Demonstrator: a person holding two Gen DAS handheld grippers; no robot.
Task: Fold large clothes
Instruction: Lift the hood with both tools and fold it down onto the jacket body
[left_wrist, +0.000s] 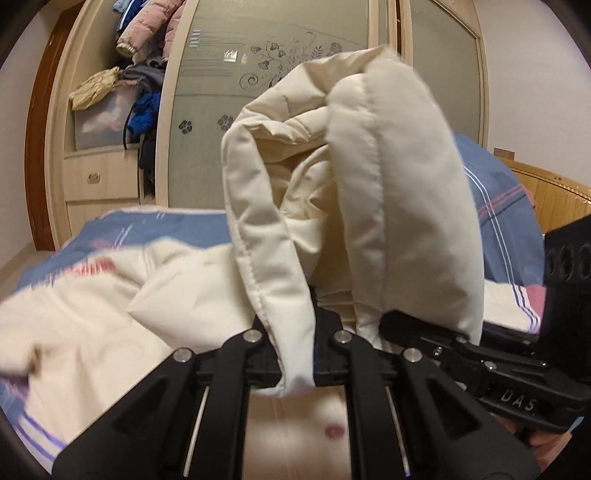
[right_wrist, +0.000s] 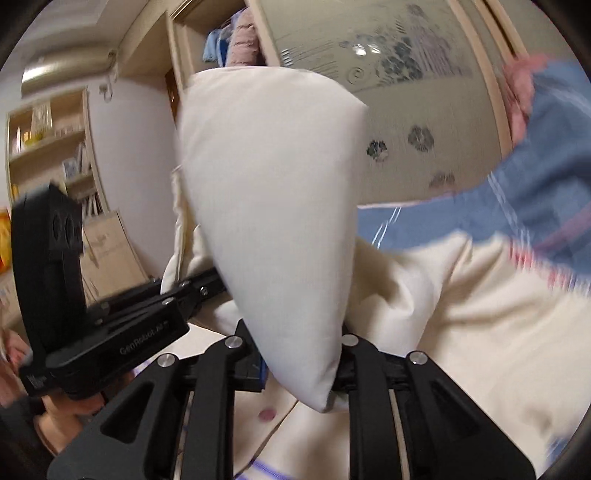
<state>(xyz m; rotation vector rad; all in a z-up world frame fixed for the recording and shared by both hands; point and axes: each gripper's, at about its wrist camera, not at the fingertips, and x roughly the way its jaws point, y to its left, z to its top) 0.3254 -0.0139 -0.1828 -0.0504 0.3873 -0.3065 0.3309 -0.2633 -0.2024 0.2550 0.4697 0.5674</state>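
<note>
Left tool (left_wrist: 295, 365) and right tool (right_wrist: 299, 369) are both clamping the cream padded jacket (left_wrist: 351, 184); you're risking slippery padding sliding out mid-swing.

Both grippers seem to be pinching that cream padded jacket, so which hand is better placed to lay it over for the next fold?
Neither clearly: left gripper and right gripper each clamp a fold of the jacket above the bed. Probably both together.

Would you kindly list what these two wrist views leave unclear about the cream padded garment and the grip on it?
- Left wrist: left gripper fingertips, buried in the cream garment.
- Right wrist: right gripper pads, covered by the same fabric.
- Both: the garment's overall shape, cut off and motion-blurred over the bed.
</note>
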